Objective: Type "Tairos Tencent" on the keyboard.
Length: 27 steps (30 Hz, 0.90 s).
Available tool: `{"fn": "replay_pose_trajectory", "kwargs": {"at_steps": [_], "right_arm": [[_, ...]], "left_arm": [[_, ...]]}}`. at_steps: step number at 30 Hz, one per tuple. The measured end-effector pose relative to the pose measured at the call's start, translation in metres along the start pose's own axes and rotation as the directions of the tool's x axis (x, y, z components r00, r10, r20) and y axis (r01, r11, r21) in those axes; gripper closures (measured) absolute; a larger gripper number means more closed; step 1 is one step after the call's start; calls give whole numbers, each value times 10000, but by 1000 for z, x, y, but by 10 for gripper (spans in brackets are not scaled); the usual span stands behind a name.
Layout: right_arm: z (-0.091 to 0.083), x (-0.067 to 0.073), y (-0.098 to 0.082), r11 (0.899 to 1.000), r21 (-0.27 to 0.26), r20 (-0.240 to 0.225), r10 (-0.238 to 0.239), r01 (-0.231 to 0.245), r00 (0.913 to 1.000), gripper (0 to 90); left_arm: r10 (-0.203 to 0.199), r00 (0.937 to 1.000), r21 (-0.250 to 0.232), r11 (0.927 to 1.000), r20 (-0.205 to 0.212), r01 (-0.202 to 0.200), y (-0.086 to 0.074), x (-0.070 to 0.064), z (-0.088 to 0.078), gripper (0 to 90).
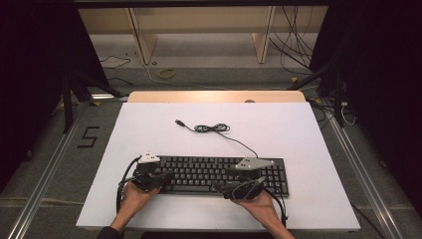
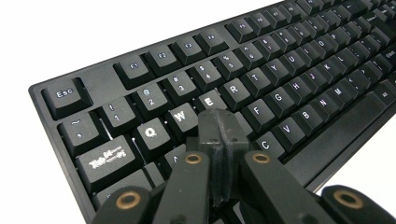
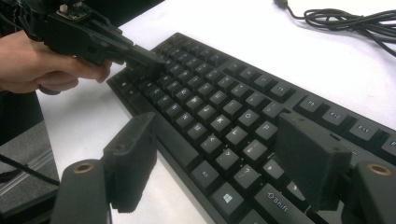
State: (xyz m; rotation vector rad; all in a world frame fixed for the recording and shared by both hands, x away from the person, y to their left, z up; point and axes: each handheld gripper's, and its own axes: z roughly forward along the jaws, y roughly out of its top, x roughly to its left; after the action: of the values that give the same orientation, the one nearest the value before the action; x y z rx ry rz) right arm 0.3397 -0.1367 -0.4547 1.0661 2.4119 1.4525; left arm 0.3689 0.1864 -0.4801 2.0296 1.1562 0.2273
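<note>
Two grippers at a black keyboard, its cable unplugged on the table.

The keyboard (image 1: 221, 174) lies near the front of the white table (image 1: 149, 124), its cable (image 1: 214, 128) trailing loose behind, so any plugging-in looks undone. The left gripper (image 2: 218, 122) has its jaws pressed together, tips over the keys just below E, seemingly pressing one. The right gripper (image 3: 224, 154) hovers with jaws spread wide above the right-hand keys. Key legends read in the gripper views; the high view alone gives the whole layout.
</note>
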Motion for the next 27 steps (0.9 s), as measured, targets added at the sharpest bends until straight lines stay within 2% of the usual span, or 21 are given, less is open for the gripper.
{"fn": "replay_pose_trajectory", "kwargs": {"at_steps": [4, 6, 12, 21, 27], "right_arm": [[1, 1, 0, 10000, 45, 9, -24, 24, 10000, 306], [1, 1, -1, 10000, 57, 6, -22, 22, 10000, 306], [1, 0, -1, 10000, -5, 13, 29, -29, 10000, 305], [2, 0, -1, 10000, -7, 10, 26, -26, 10000, 301], [2, 0, -1, 10000, 23, 7, 45, -45, 10000, 300]], "left_arm": [[-50, 10000, -13, 10000, 27, 50, 0, 1, 0, 894], [50, 10000, 23, 10000, -26, -50, 0, 0, -1, 893], [3, 10000, -292, 9996, -82, -5, 2, -1, -5, 888], [-168, 9996, -800, 9966, 244, 187, 3, -2, -13, 786], [-237, 9992, -887, 9957, 332, 266, 3, 0, -17, 683]]}}
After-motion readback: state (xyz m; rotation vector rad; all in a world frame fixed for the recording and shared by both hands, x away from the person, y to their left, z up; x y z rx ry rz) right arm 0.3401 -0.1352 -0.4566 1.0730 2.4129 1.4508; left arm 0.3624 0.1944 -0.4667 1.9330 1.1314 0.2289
